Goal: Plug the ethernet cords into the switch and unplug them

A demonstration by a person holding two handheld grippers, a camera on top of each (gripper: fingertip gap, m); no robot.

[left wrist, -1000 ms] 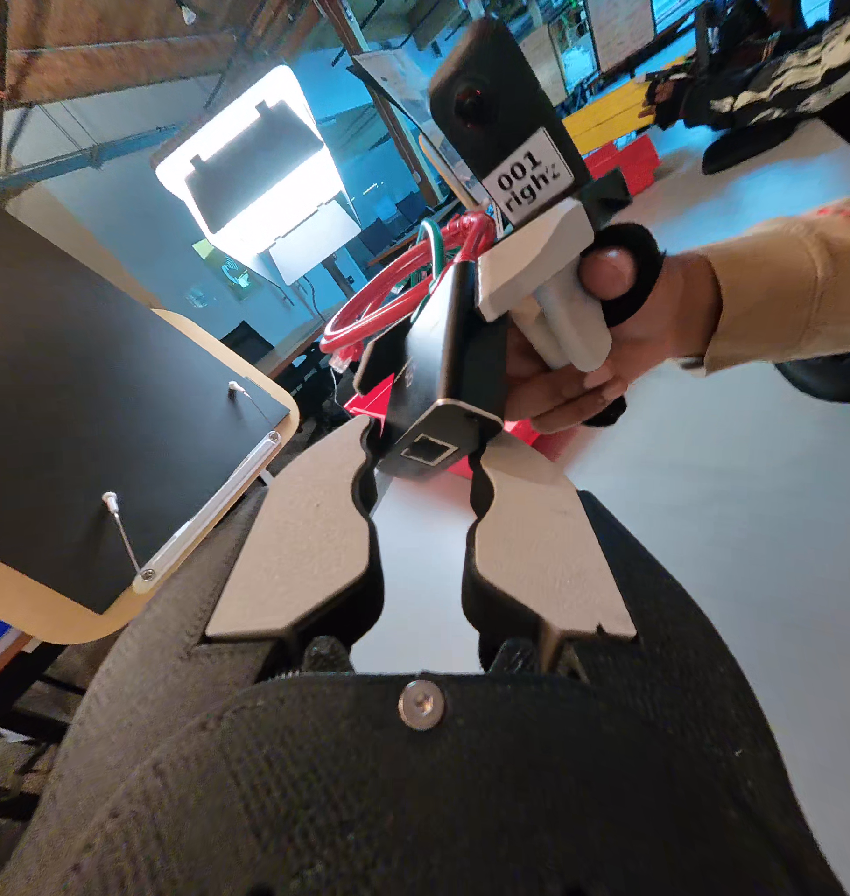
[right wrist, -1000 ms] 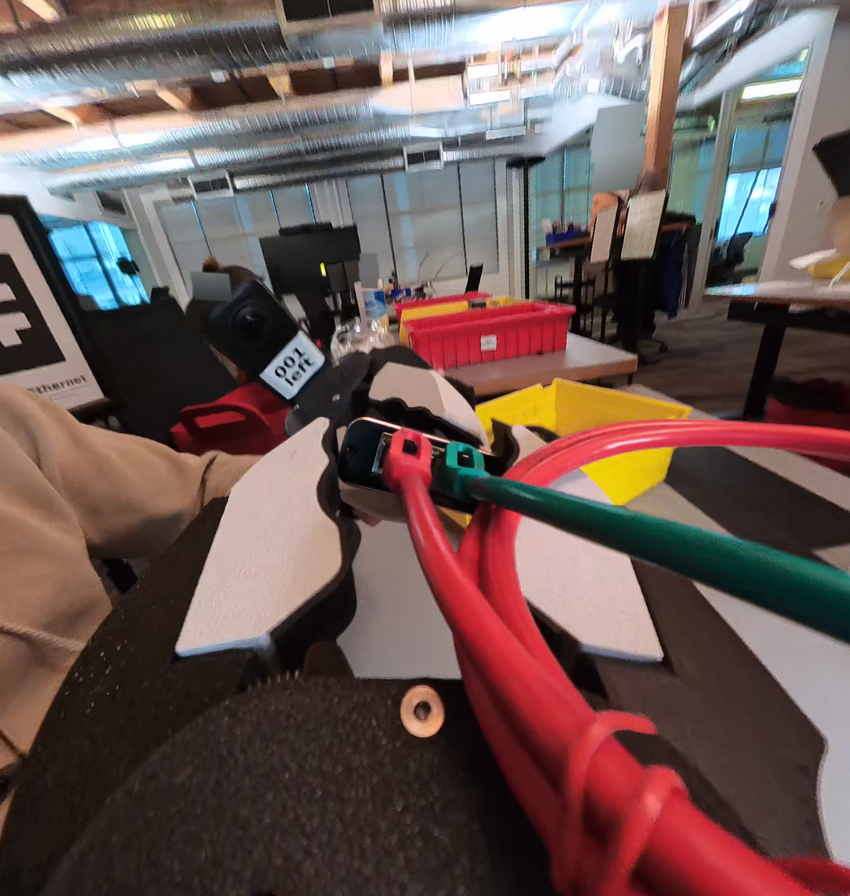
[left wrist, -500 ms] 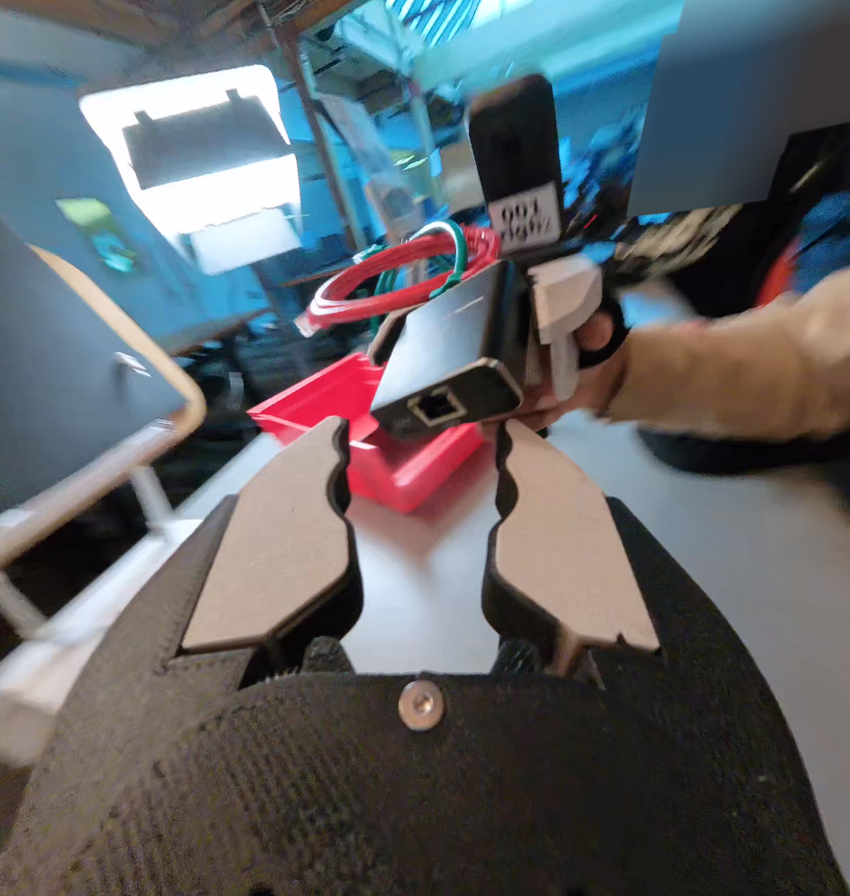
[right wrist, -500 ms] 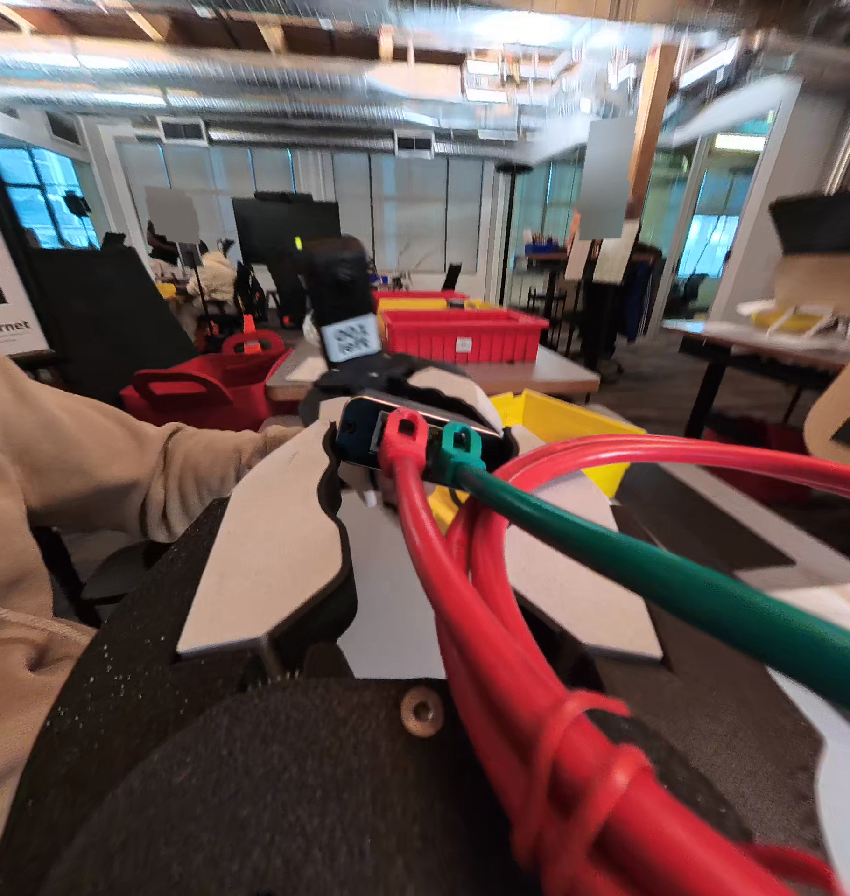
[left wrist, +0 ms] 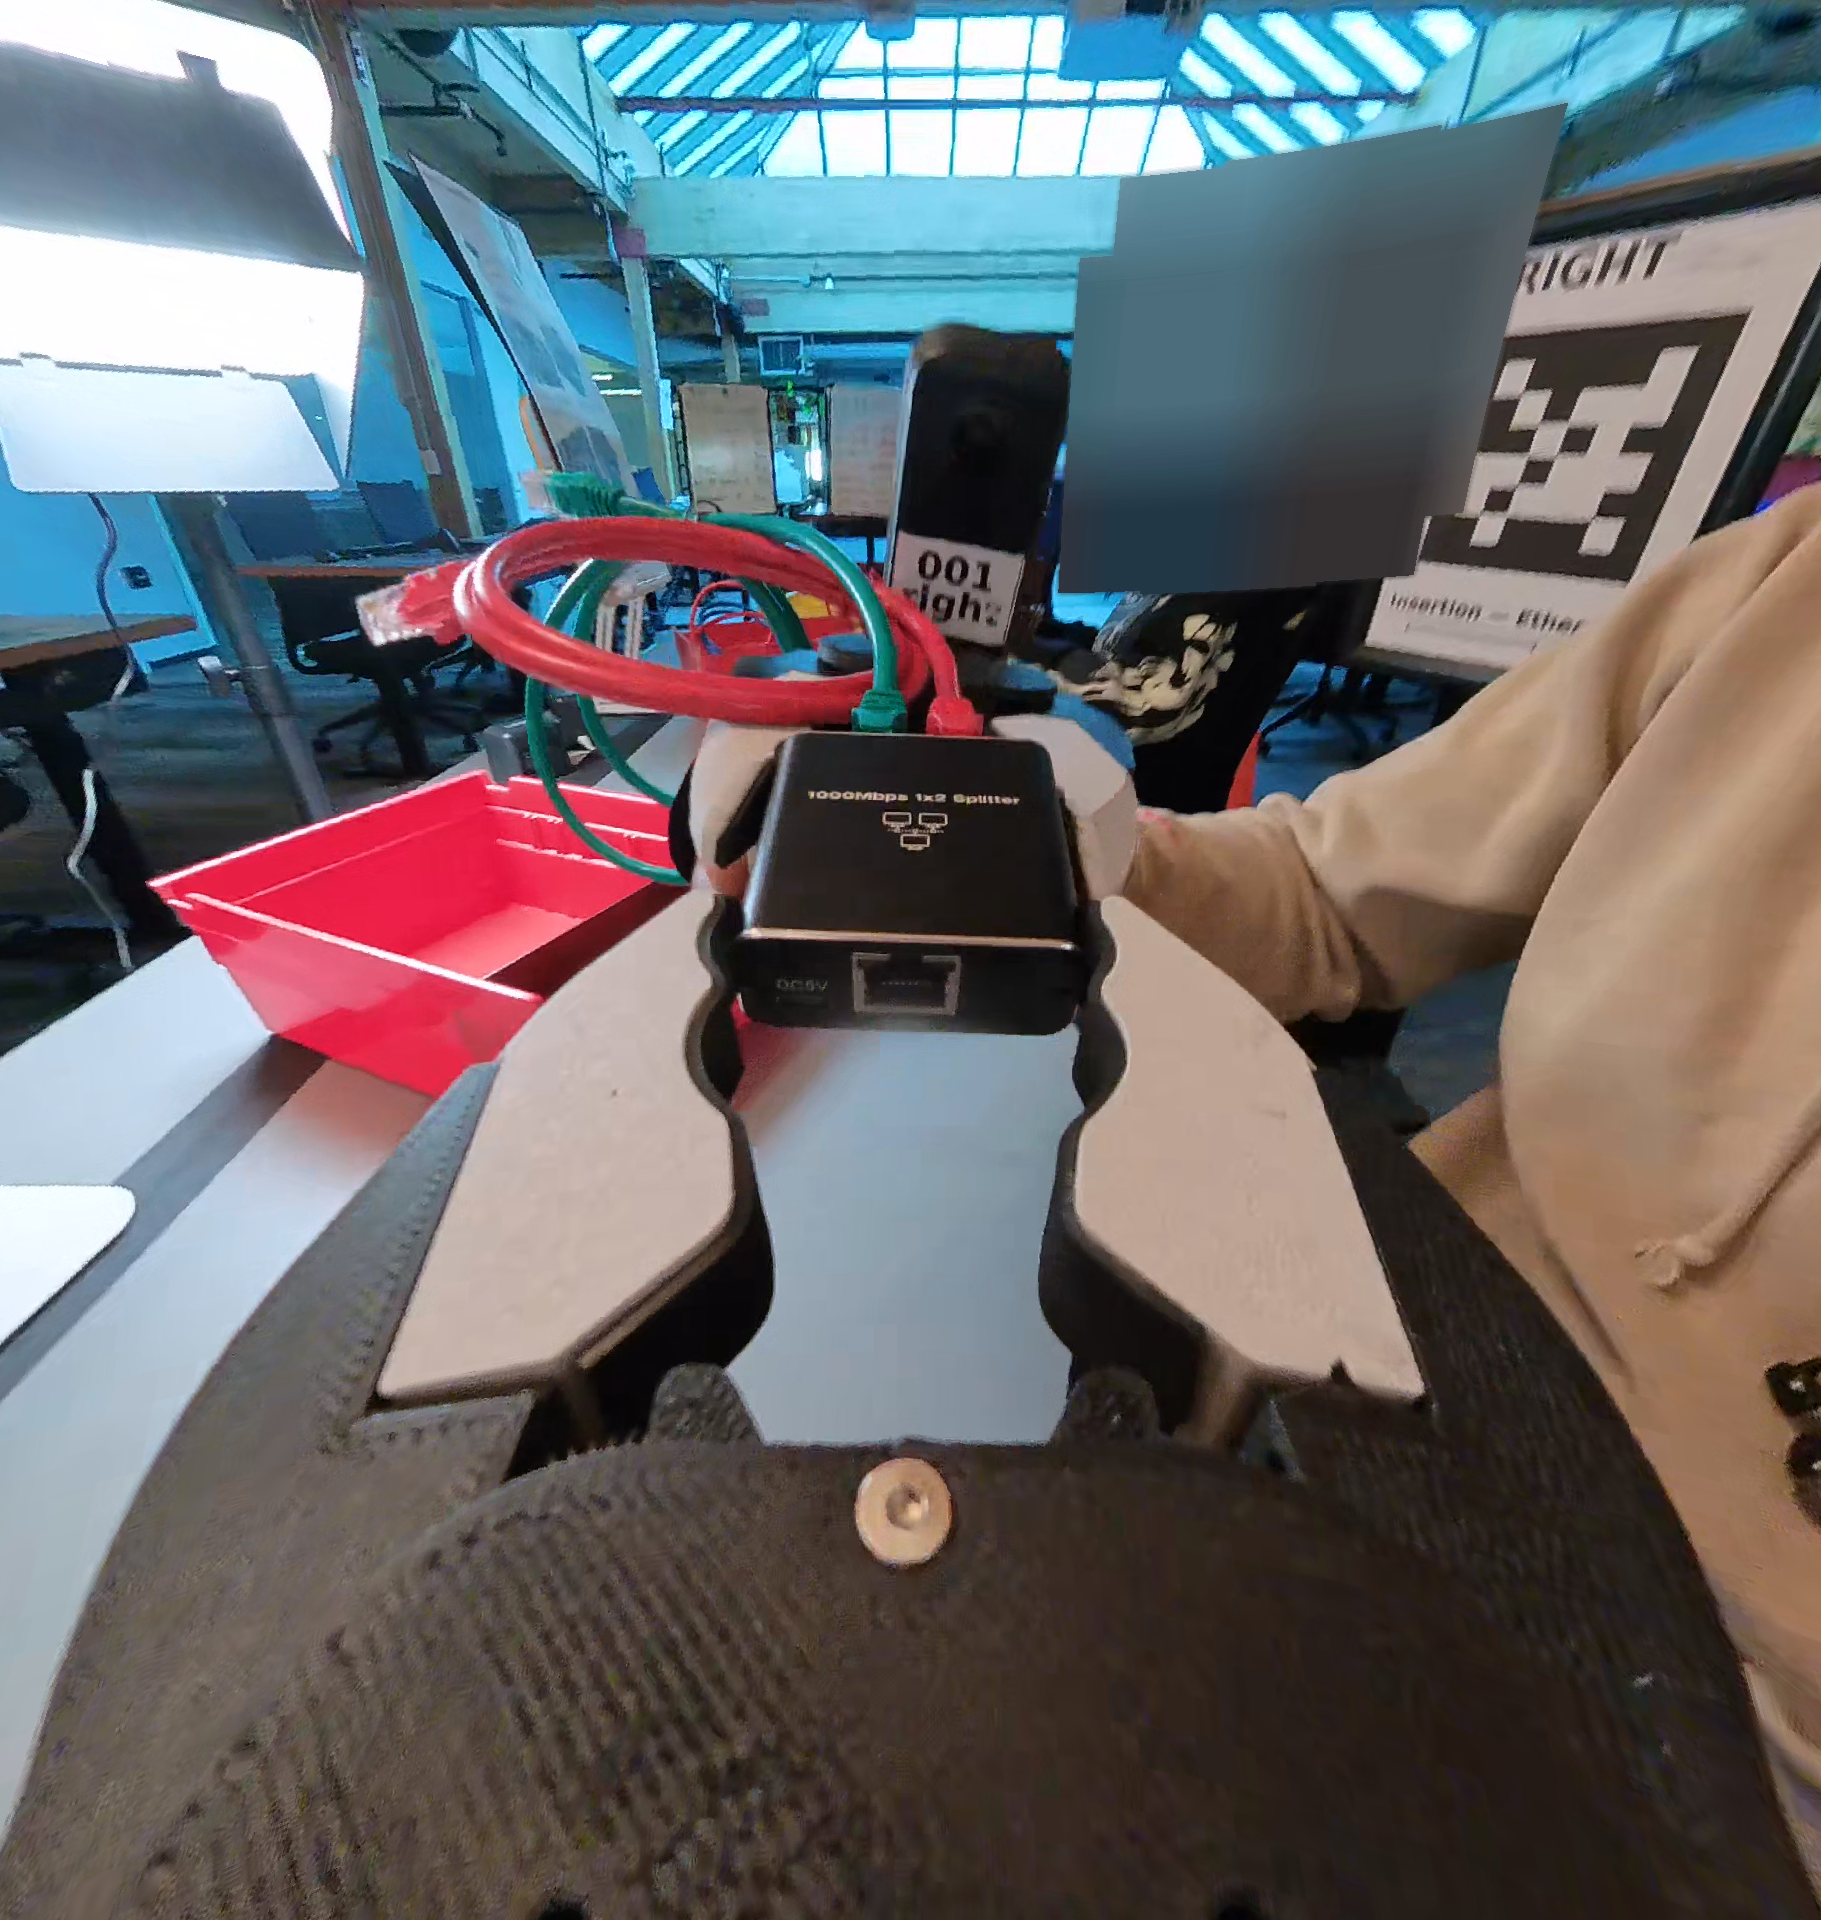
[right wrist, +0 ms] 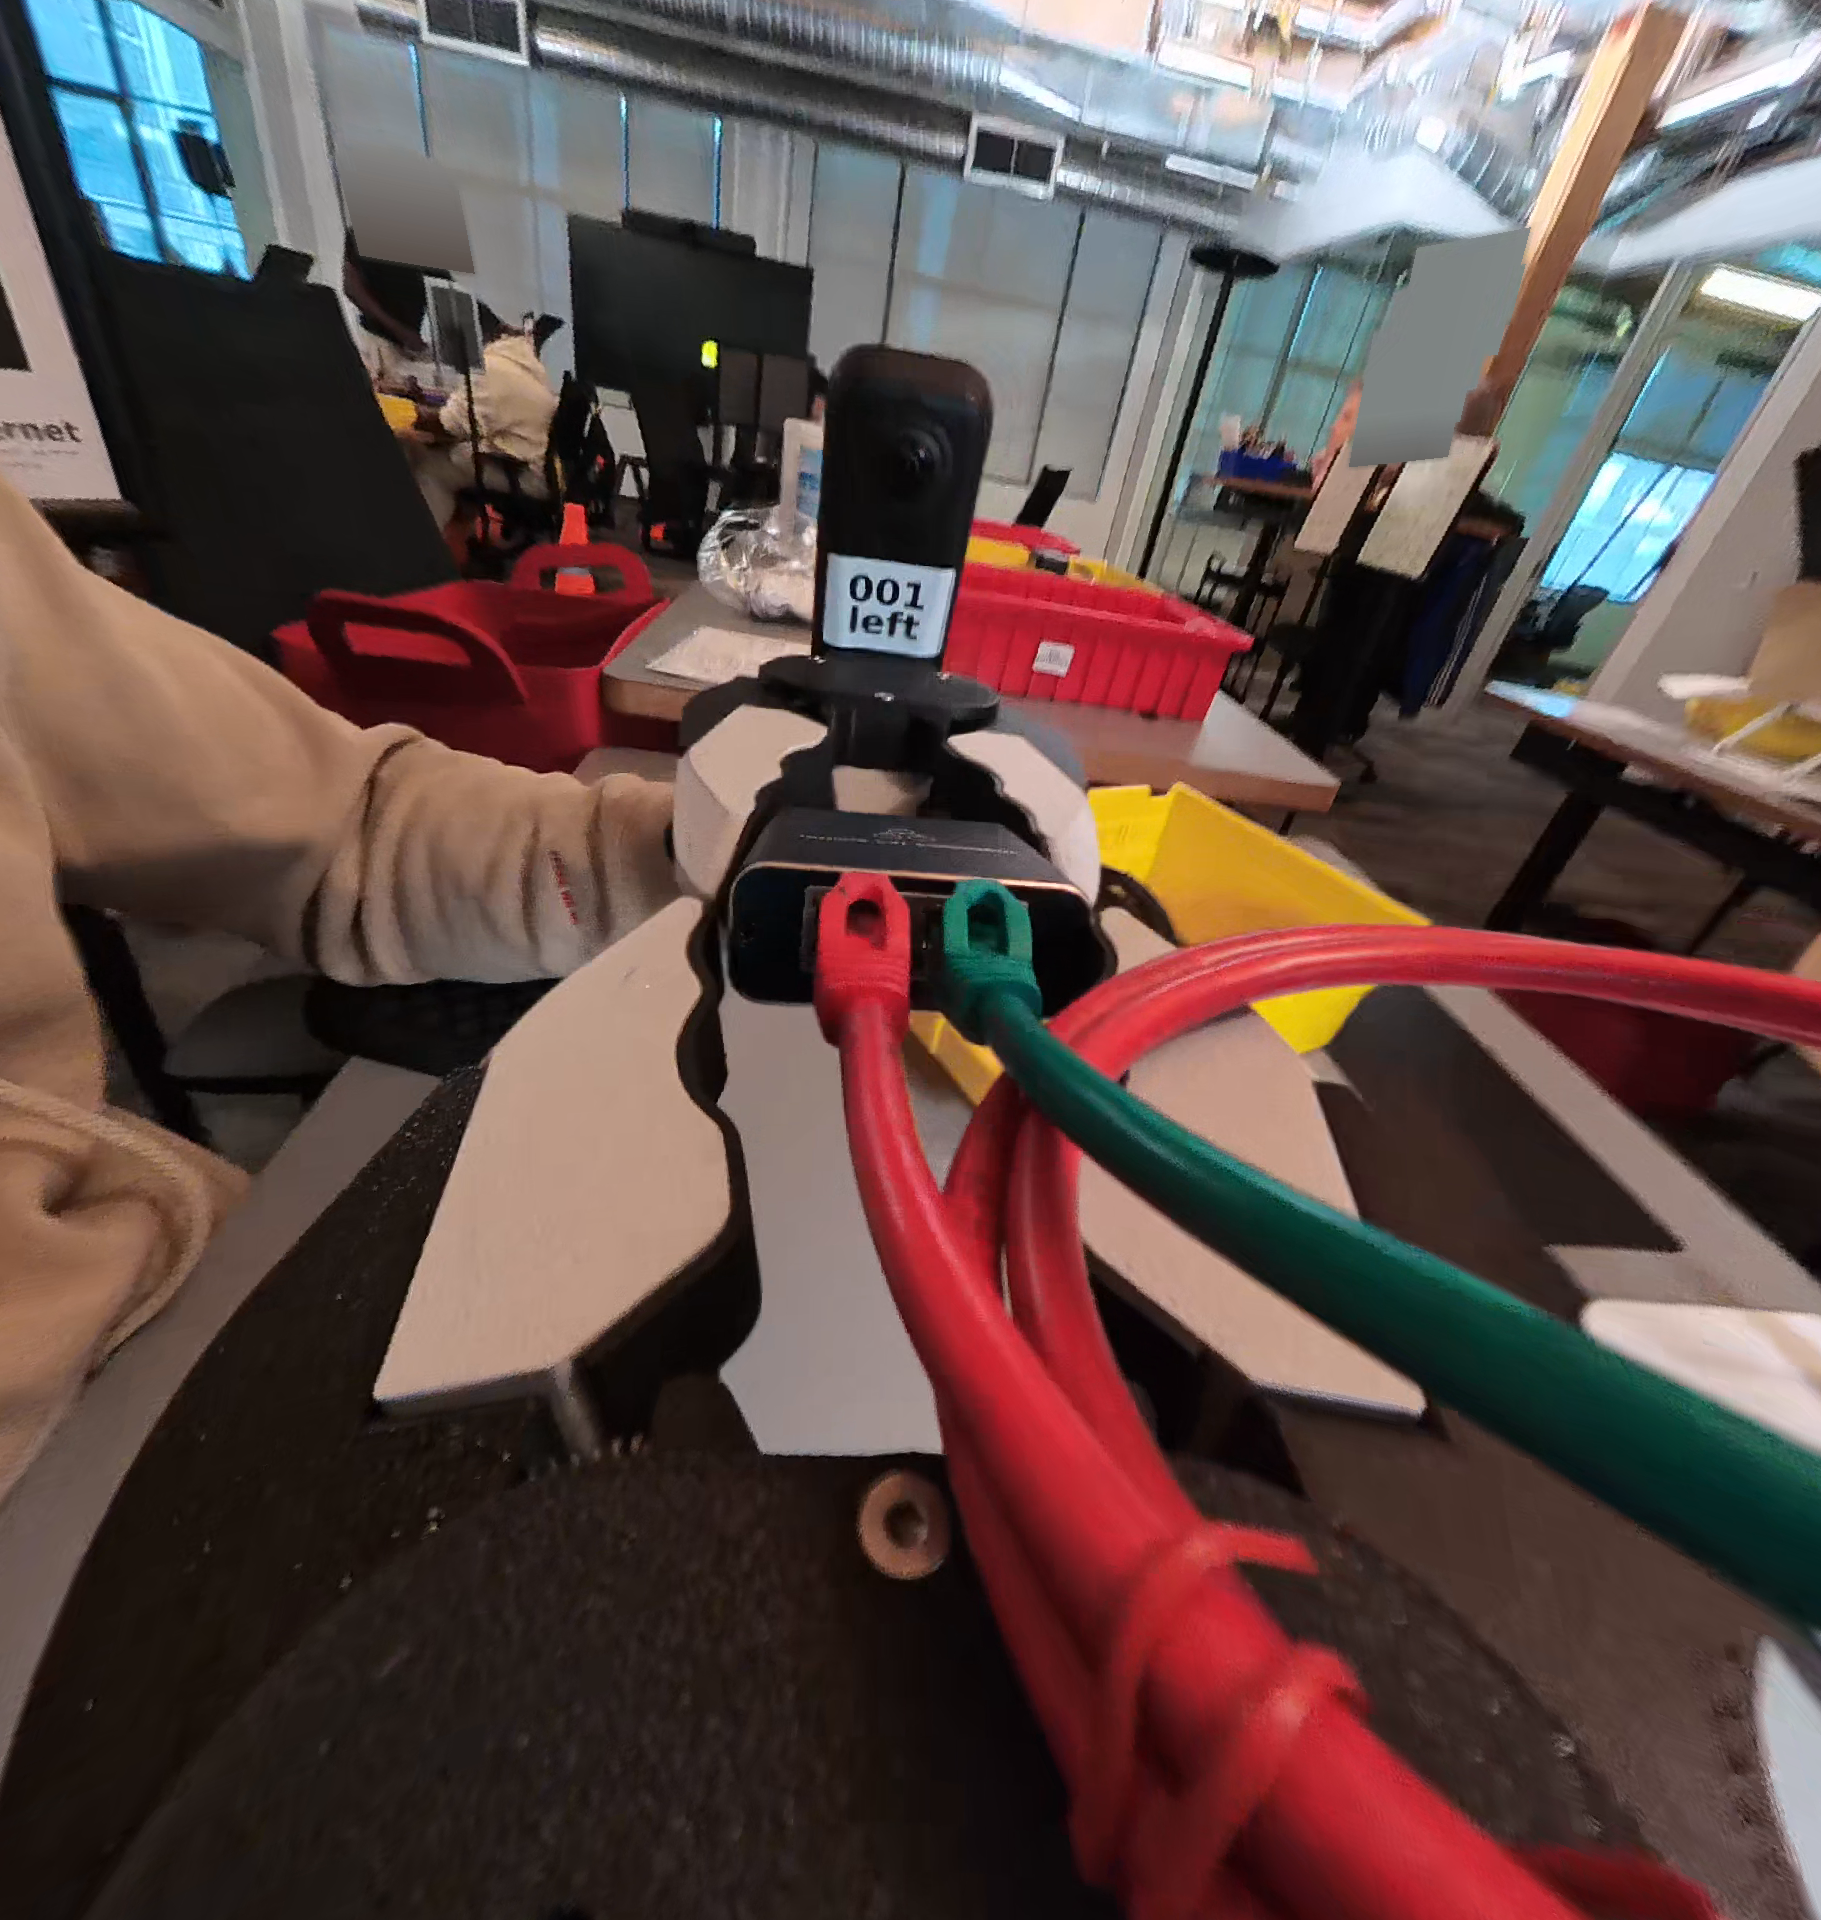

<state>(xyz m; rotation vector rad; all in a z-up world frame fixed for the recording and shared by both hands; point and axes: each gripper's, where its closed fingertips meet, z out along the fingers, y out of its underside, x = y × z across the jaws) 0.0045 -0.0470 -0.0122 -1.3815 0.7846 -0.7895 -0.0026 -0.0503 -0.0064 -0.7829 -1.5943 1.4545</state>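
Note:
The black switch (left wrist: pixel 911 862) is held level above the table between both grippers. My left gripper (left wrist: pixel 906 977) is shut on its near end, a finger on each side of the single empty port. My right gripper (right wrist: pixel 906 956) is shut on the opposite end; it also shows in the left wrist view (left wrist: pixel 911 748). A red plug (right wrist: pixel 864 935) and a green plug (right wrist: pixel 989 935) sit side by side in that end's ports. The red cord (left wrist: pixel 615 665) and green cord (left wrist: pixel 553 790) loop up behind the switch and run back over my right gripper, hiding its right fingertip.
An empty red bin (left wrist: pixel 397 935) stands on the grey table (left wrist: pixel 885 1247) at the left. A yellow bin (right wrist: pixel 1228 883) stands beyond the switch in the right wrist view. A person's beige sleeve (left wrist: pixel 1508 883) crosses on the right. A black-and-white marker board (left wrist: pixel 1592 436) stands behind.
The switch was on edge in my left gripper, then free of it half a second ago. It now lies flat and my left fingers close on its sides. My right gripper kept hold.

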